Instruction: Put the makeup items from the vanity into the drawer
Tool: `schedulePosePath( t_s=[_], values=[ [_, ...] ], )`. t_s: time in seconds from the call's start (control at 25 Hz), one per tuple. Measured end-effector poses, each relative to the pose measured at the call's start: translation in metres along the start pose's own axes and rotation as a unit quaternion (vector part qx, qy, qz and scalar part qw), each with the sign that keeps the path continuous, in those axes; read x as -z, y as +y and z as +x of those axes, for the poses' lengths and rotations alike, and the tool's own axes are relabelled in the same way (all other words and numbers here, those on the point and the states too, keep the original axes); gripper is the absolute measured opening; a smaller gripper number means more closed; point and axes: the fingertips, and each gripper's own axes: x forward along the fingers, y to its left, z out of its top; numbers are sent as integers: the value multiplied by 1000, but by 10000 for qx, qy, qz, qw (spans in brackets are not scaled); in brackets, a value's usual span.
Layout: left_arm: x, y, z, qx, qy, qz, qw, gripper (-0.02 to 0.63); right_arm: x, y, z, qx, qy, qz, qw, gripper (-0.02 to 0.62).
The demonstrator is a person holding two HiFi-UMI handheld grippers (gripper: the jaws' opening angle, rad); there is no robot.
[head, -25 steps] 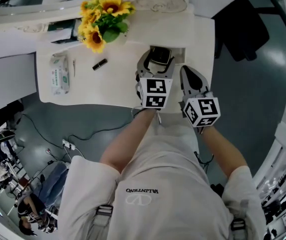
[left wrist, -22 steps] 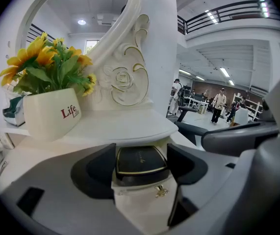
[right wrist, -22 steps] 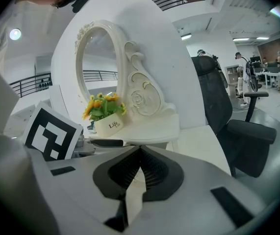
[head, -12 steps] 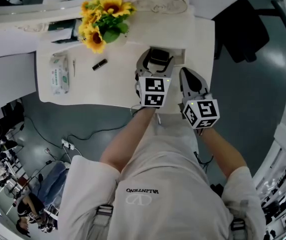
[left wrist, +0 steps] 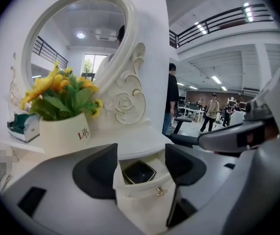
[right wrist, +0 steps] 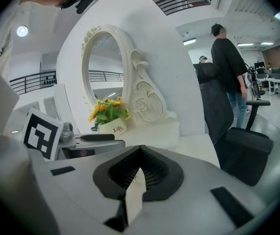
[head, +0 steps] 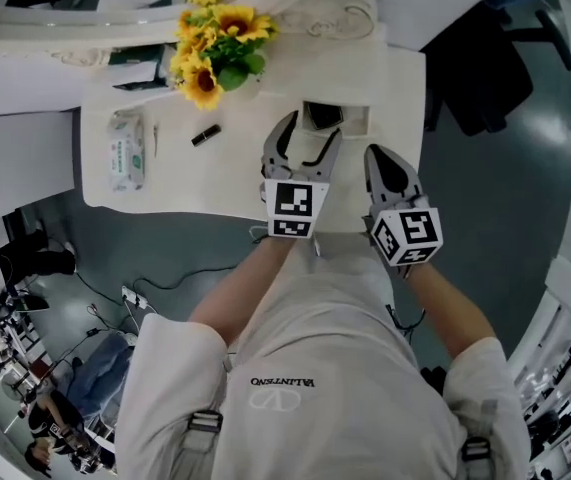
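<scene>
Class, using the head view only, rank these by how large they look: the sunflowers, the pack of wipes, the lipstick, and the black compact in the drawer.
1. sunflowers
2. pack of wipes
3. black compact
4. lipstick, only slightly smaller than the compact

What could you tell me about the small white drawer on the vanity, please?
The small white drawer stands pulled out beneath the white ledge under the oval mirror, open on top. Its smooth front carries a gold knob. A black square compact with a gold rim lies inside. It shows between the closing jaws of the left gripper, apparently untouched.
</scene>
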Motion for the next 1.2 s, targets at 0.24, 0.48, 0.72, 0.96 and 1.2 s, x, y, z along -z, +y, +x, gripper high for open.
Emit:
schedulePosePath(
  t_s=[0.24,0.48,0.72,0.96,1.2],
  values=[
    [-46,23,-68,152,-665,88,9976,84,-42,11,-21,10,-304,-251,9992,9],
    [-119,68,-134,60,-1712,-143,9851,-2,-99,39,-36,-88,-695,-527,9961,9],
    [-191,97,-189,305,-2608,-133,9648,-2,-177,67,-69,-70,-1491,-711,9862,9],
    [-214,124,-237,158,-3017,-73,9532,-2,-213,76,-113,294,-1875,-874,9779,9],
    [-215,140,-256,14,-3063,-77,9519,-2,-216,70,-135,560,-1976,-827,9752,9]
  ],
)
